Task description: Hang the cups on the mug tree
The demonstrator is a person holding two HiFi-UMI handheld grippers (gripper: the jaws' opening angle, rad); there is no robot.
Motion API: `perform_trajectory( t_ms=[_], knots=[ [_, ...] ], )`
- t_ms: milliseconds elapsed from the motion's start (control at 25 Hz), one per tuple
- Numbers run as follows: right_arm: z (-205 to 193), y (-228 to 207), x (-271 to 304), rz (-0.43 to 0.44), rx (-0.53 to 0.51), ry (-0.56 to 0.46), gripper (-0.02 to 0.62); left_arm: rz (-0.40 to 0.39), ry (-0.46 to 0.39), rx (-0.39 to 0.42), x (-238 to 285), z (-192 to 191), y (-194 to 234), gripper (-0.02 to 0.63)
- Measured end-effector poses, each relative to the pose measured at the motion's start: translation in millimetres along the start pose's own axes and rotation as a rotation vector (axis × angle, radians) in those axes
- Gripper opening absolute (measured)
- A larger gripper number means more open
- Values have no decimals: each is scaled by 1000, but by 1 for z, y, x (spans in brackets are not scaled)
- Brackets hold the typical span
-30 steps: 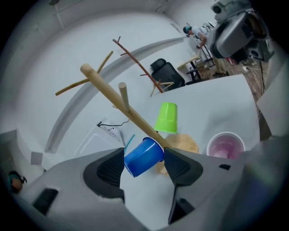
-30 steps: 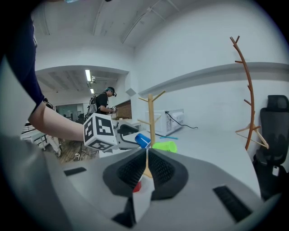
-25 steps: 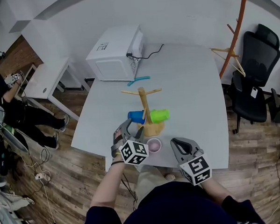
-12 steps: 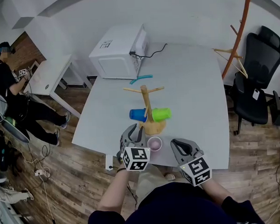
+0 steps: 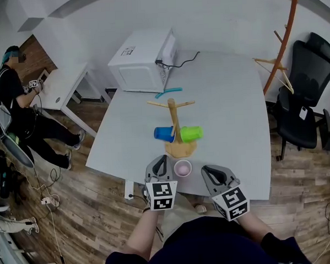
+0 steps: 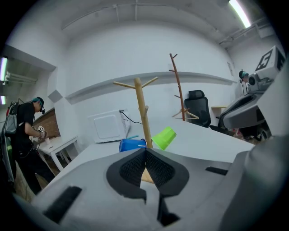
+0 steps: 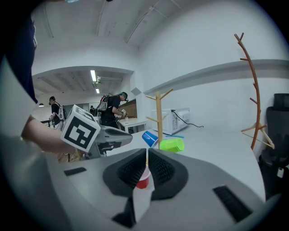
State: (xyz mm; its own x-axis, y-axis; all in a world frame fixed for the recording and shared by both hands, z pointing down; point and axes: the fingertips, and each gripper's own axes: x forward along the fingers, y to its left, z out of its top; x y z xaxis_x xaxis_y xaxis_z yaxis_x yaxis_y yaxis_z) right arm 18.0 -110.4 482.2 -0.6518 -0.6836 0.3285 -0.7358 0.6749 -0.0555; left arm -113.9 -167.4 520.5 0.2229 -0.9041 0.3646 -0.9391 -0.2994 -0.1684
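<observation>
The small pink plastic cup [image 5: 182,169] stands upright between both grippers, nearer the left gripper [image 5: 160,161], whose fingers have just been closing on nothing; the right gripper [image 5: 207,170] has its fingers together too, empty.

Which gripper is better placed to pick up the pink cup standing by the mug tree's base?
Right, probably. The right gripper points its shut fingers straight at the pink cup; the left gripper, whose fingers have just closed on nothing, faces the mug tree without that cup in view.
</observation>
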Motion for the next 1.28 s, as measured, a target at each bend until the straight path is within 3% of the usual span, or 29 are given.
perform_trajectory(
  t_ms=[560, 1040, 1080, 1160, 1280],
  knots=[
    [2, -2, 1, -3, 0, -9, 35, -24, -49, -129, -25, 7, -8, 18],
    [1, -1, 2, -3, 2, -1, 35, -64, -22, -132, -25, -10, -18, 23],
    [0, -1, 2, -5, 2, 2, 35, -78, -14, -134, -24, -14, -20, 51],
    [-2, -2, 1, -9, 2, 7, 35, -113, 11, -134, -22, -25, -27, 180],
    [-1, -3, 1, -13, 6, 8, 35, -147, 50, -125, -20, -43, -37, 230]
  ],
)
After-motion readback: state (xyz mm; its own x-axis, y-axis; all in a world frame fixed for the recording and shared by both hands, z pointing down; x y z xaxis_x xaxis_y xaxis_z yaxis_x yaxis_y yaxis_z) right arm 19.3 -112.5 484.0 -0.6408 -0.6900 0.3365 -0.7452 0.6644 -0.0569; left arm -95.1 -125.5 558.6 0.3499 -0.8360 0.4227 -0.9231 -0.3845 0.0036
